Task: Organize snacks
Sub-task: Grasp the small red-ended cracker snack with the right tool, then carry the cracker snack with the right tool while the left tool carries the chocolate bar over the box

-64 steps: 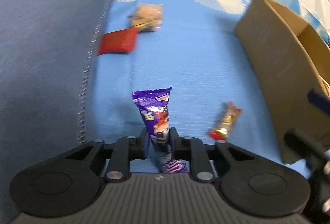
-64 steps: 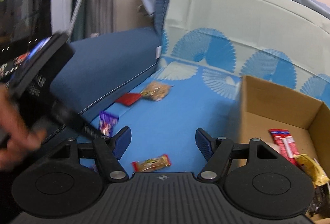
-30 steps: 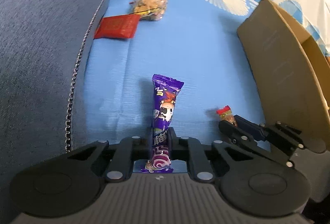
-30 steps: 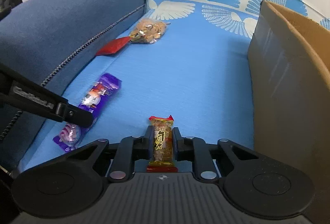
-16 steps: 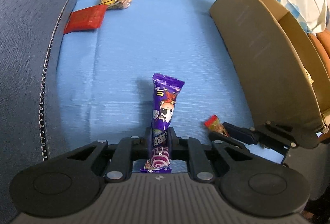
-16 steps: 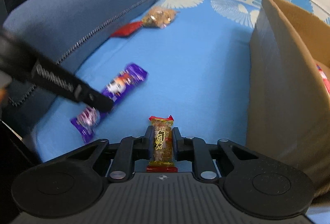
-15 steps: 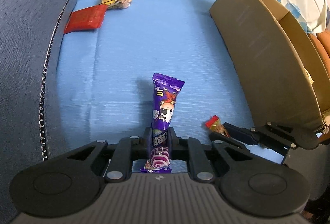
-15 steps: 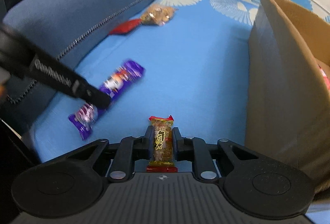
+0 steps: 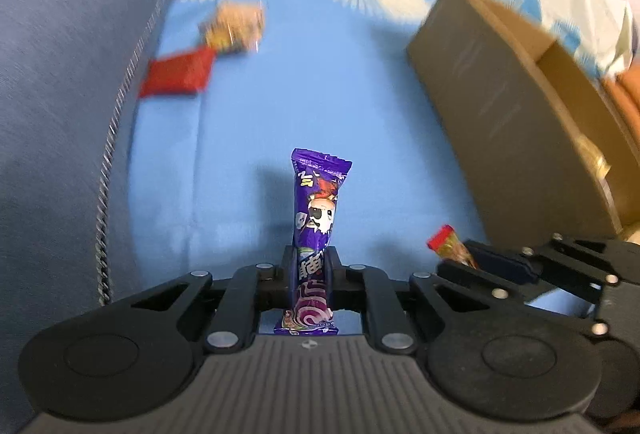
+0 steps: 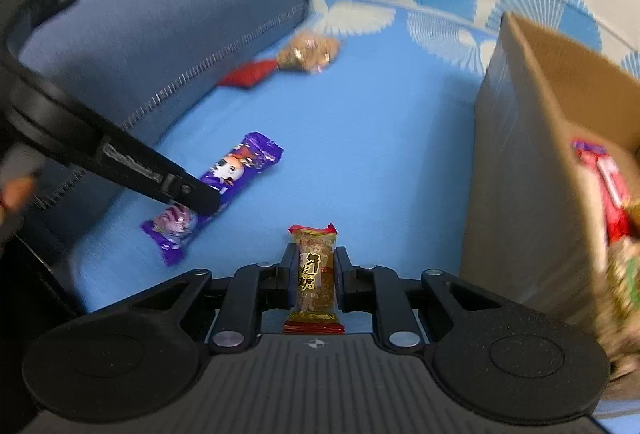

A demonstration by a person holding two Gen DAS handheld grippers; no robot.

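— What has each hand-held gripper got?

— The left hand-held gripper [image 9: 311,266] is clamped tight on a purple bar [image 9: 318,218], gripping it near its lower end, so most of the wrapper sticks out past the fingers. The right hand-held gripper [image 10: 316,266] is closed just as tight on a brown candy [image 10: 315,268] with red ends.

— Are they resting on the sofa?

— Both snacks look lifted over the blue cover [image 10: 360,154], but I can't tell how far clear of it they are.

— And the box?

— The box [image 10: 520,162] stands on the right, just beside the right gripper. Its near wall hides most of the inside. Over the rim I can make out a red packet [image 10: 604,174], and something blurred at the edge of the right view that I can't name.

— Anything left lying out?

— Two, far back by the grey-blue cushion [image 9: 72,74]: a red packet [image 9: 178,77] and a clear bag [image 9: 236,24] of something tan, touching or nearly so. Both are smeared, so the print can't be read.

— Can you see the person?

— Only a blurred bit of a hand [image 10: 14,194] at the left edge of the right view, cut off by the frame.
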